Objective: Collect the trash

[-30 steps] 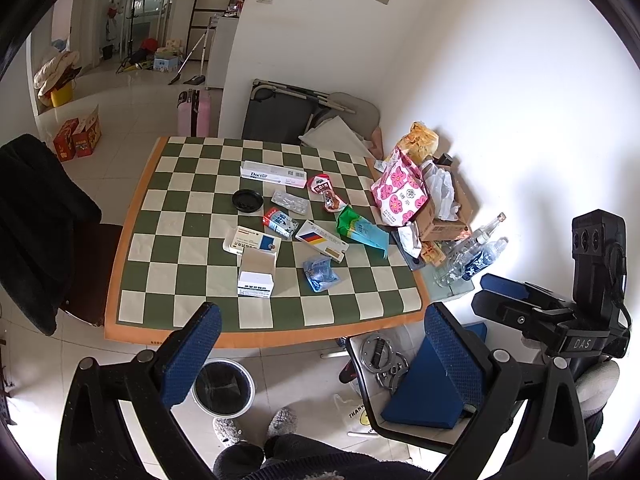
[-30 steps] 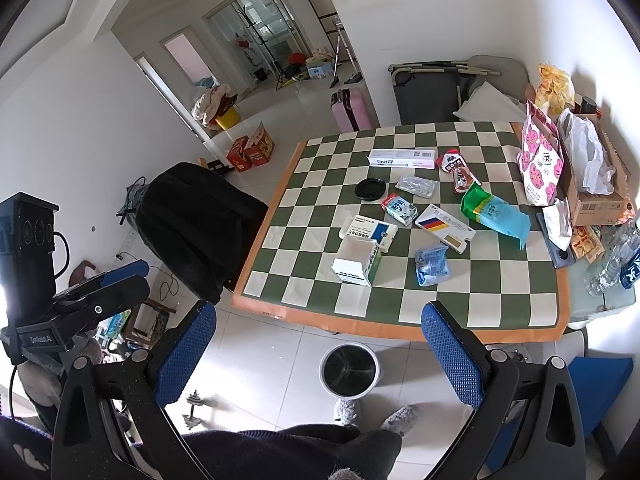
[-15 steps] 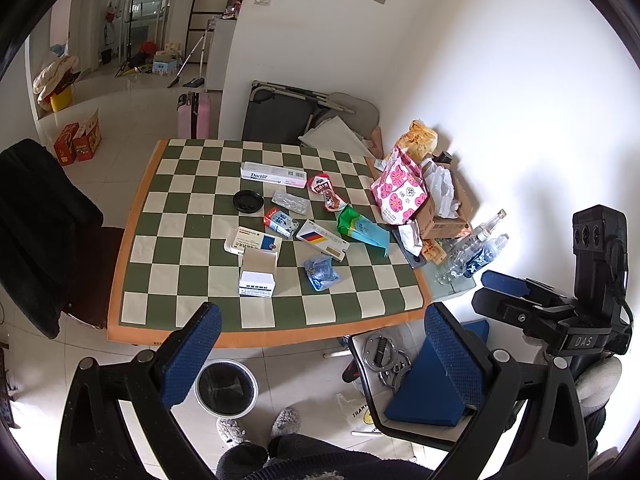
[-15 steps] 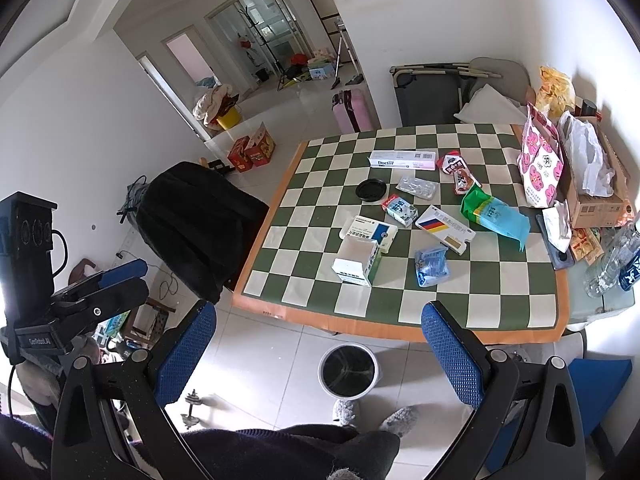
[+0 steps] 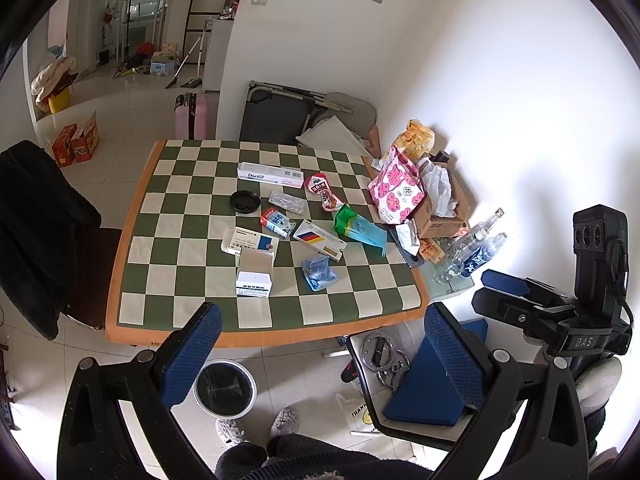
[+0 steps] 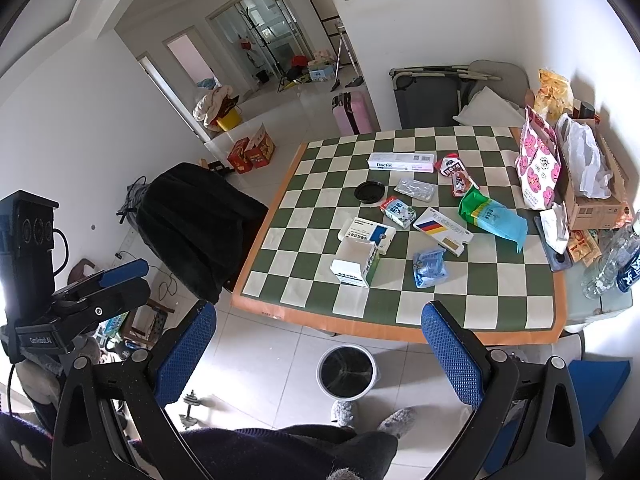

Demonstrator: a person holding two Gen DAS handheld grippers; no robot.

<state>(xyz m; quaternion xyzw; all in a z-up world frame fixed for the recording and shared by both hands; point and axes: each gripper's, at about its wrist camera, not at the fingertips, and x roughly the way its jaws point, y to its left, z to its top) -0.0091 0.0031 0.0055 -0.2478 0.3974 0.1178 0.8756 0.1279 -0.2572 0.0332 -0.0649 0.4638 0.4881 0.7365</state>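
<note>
Trash lies scattered on a green-and-cream checkered table: an open white box, a crumpled blue wrapper, a green-blue pack, a red wrapper, a long "Doctor" box, a black lid and a blister pack. A round bin stands on the floor at the table's near edge. My left gripper and right gripper hang open and empty, well short of the table.
A cardboard box, a pink flowered bag and bottles crowd the table's right side. A black-draped chair stands left. A chair with a blue cushion stands right. The person's slippers are beside the bin.
Both views have drifted only slightly. Nothing on the table has moved and both grippers stay open and empty.
</note>
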